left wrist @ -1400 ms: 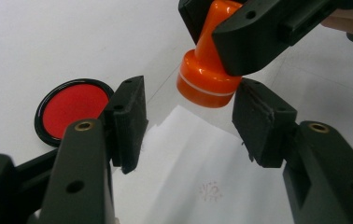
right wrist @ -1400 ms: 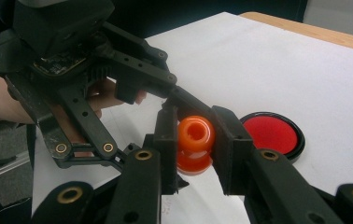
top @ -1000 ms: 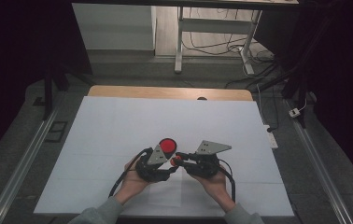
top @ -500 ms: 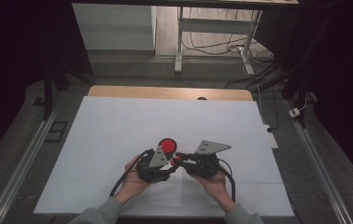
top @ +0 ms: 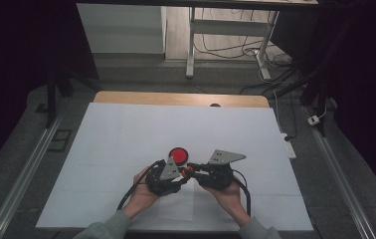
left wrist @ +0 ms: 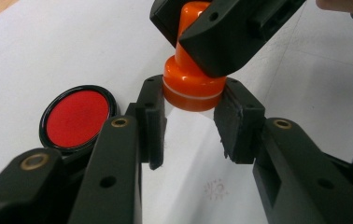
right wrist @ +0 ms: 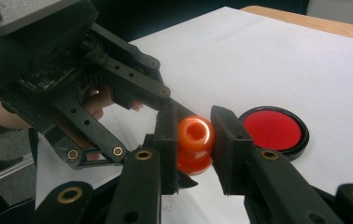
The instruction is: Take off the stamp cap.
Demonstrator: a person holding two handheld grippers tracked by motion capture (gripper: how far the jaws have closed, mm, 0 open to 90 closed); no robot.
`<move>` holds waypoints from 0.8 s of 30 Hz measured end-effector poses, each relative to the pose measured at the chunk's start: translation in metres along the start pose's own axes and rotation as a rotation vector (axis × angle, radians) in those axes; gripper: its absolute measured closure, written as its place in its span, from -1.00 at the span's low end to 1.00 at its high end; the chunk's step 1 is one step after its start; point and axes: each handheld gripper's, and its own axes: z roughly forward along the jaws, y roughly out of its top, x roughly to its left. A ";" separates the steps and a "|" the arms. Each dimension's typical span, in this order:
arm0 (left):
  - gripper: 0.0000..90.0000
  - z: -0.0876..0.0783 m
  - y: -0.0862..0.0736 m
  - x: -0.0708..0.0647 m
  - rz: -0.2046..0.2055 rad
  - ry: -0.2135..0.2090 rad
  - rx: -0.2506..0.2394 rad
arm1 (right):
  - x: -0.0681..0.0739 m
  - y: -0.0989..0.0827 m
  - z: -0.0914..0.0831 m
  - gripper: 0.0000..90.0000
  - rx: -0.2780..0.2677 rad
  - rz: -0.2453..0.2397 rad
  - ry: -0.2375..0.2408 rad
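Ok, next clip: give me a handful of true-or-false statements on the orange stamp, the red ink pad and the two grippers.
1. The right gripper is shut on the knob of the orange stamp. True.
2. The red ink pad has its lid on. False: the red surface lies open inside its black rim.
3. The left gripper has its jaws at the wide base of the stamp. True: they have just been closing and now press on both sides of it.
4. The stamp stands on the ink pad. False: it is held apart from the pad, above the white sheet.
5. The ink pad lies nearer the person than the grippers. False: in the high view it lies just beyond them.
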 end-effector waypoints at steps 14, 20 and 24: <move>0.44 -0.001 0.000 0.000 0.020 -0.008 0.013 | 0.000 -0.001 0.001 0.60 0.004 -0.003 0.002; 0.45 -0.001 -0.001 0.000 0.024 -0.007 0.013 | 0.001 0.000 0.001 0.60 0.007 -0.002 0.000; 0.45 -0.001 -0.001 0.000 0.027 -0.006 0.013 | 0.001 0.000 0.001 0.60 0.008 0.000 -0.001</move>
